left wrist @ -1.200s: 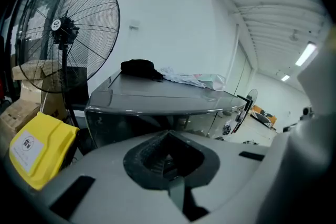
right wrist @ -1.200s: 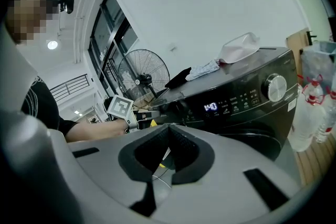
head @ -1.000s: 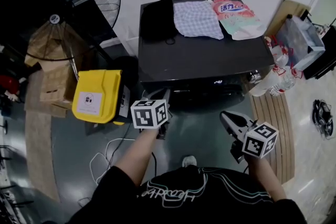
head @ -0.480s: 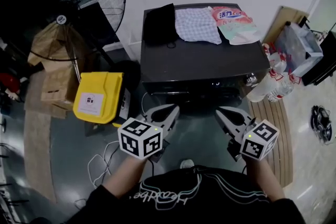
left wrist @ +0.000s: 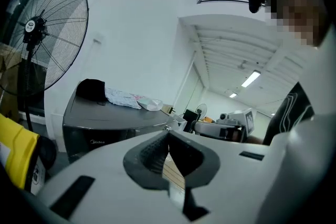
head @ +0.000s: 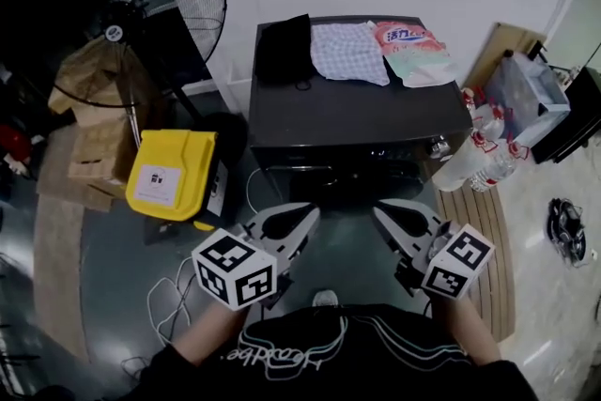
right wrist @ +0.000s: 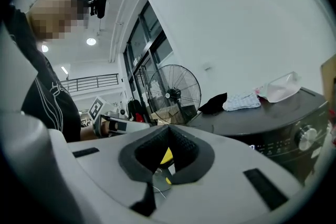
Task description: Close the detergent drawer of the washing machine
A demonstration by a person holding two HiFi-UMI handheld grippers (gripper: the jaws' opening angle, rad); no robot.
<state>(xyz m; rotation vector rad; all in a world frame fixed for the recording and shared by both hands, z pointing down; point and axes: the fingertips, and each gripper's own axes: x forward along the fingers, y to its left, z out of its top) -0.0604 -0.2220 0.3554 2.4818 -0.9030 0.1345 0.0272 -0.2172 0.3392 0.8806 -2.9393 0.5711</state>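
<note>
Both grippers are held low and close to the person's body, well apart from the washing machine ahead of them, and nothing on the machine is touched by either; this reads as a resting posture, not a reach. The left gripper is seen with its jaws brought together at the tips, and only the floor's wooden slats are seen through the hollow behind them, so nothing is gripped. The right gripper is likewise closed tip to tip and empty; the yellow patch seen through its hollow is judged to be the yellow box lying on the floor beyond the left gripper. The detergent drawer is placed at the upper corner of the machine's front, ahead of the left gripper. No part of it is seen standing out from the panel, so it is judged to be shut flush and the task appears done, although the front is dark and the seam cannot be made out. On the machine's top, far beyond both grippers, a black cloth, a checked cloth and a detergent pouch are laid side by side, clear of the front panel.
</note>
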